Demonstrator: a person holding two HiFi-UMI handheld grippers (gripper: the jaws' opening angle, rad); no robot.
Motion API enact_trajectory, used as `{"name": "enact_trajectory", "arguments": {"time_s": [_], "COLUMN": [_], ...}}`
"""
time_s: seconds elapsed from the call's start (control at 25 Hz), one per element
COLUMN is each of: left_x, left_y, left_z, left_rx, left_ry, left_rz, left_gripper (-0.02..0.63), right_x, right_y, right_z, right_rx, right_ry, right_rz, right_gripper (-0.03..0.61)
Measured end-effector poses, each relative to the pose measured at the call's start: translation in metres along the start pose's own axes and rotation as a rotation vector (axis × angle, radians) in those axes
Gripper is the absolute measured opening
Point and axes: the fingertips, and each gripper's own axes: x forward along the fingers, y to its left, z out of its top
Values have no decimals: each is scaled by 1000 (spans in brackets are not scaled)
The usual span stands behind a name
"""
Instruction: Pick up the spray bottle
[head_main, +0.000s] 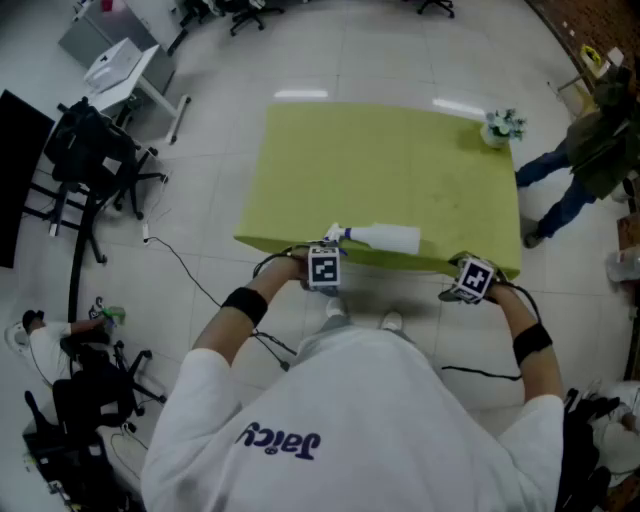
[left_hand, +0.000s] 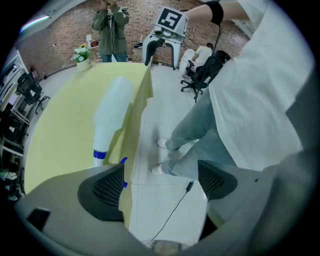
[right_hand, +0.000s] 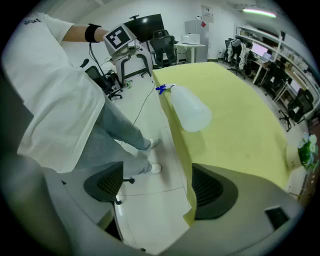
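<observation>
— So, starting at the left: what is the left hand-held gripper (left_hand: 159, 187) doing?
— It is pointing steeply downward at the near edge of the table (head_main: 400, 170), with its jaws standing well apart. It is gripping nothing; only the floor (left_hand: 150, 200) and the table's yellow-green edge are showing between the pads.
— And where is the spray bottle (head_main: 385, 238) lying?
— It is lying on its side on the table, close to the near edge. Its blue trigger end is pointing toward the left hand-held gripper and its white body is stretching away to the right. It is sitting just beside one jaw, outside the gap.
— Moving right, how is the right hand-held gripper (right_hand: 159, 190) standing?
— It is also tipping steeply down at the near edge, with its jaws spread wide and holding nothing; the table's edge is running between them. The bottle is lying further along that edge, nearer the left one.
— Is anything showing further right?
— A small potted plant (head_main: 502, 127) is standing at the table's far right corner, and a person (head_main: 585, 160) is standing on the floor just past it.
</observation>
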Motion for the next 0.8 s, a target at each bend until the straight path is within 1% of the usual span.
{"name": "enact_trajectory", "arguments": {"time_s": [0.16, 0.28, 0.4, 0.56, 0.68, 0.8], "left_x": [-13, -26, -38, -54, -62, -69], "left_y": [18, 29, 35, 47, 52, 59], "left_z": [0, 7, 12, 8, 3, -3], "left_rx": [-15, -16, -42, -89, -137, -173], "left_ry": [-44, -97, -154, -205, -247, -285], "left_rz": [82, 139, 162, 207, 235, 282], "left_gripper": [474, 474, 473, 474, 473, 474], "right_x": [-17, -33, -44, -61, -66, -62], "right_y": [-29, -43, -57, -65, -72, -82], "right_z": [-17, -25, -35, -28, -23, -21], "right_rx": [34, 43, 29, 18, -1, -33], "right_ry": [-2, -3, 6, 2, 5, 19], "right_rz": [-60, -77, -103, -105, -105, -104], "right_gripper": [446, 446, 446, 446, 446, 446]}}
